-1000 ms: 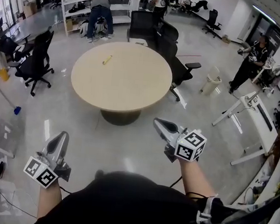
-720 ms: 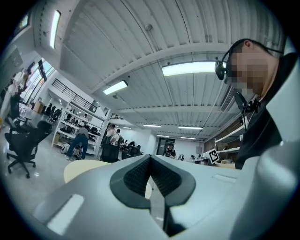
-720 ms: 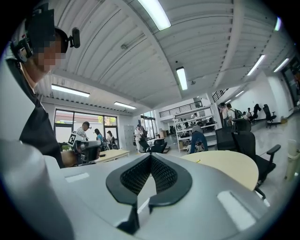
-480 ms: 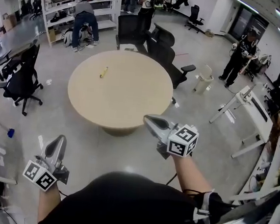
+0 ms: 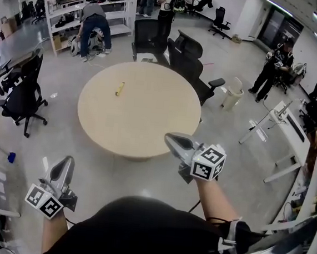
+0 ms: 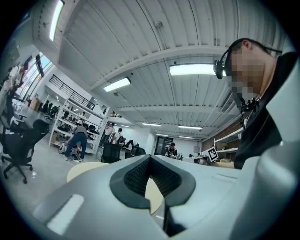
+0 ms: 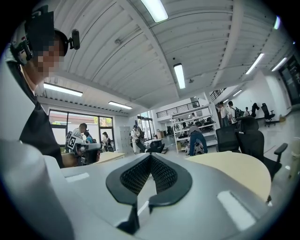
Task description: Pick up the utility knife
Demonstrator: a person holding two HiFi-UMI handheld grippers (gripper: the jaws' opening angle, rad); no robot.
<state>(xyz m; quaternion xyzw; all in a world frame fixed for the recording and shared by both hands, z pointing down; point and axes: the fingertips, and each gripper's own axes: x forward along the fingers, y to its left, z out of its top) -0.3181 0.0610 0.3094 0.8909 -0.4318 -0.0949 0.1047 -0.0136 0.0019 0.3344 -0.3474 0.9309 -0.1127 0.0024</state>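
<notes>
Office space is spreading out below the head camera, and a round beige wooden desk [image 5: 143,116] is standing at the centre of the frame. A slim yellow utility knife [image 5: 120,88] is lying on the upper left part of the desk top, alone and well apart from both hand-held grippers.

The left hand-held gripper [image 5: 67,160], grey with a black-and-white marker cube, is hovering over the grey floor [image 5: 107,172] at the lower left, short of the desk edge. Its jaws are pressing together with nothing between them, and the left gripper view is showing the black ribbed pads [image 6: 134,176] meeting at their tips. The right hand-held gripper [image 5: 171,137] is showing in front of the desk's near right rim, at the lower centre-right. Its jaws are likewise closed on nothing, with the pads [image 7: 137,176] touching in the right gripper view. Both are pointing level towards the desk.

Two black office chairs [image 5: 186,56] are standing just behind the desk at the upper centre, and another black wheeled chair [image 5: 25,91] is standing near the left edge. A person in a grey top [image 5: 93,18] is bending at white shelving [image 5: 119,2] in the upper left. A person in dark clothes [image 5: 273,65] is standing at the upper right, near a white bin [image 5: 234,93].
</notes>
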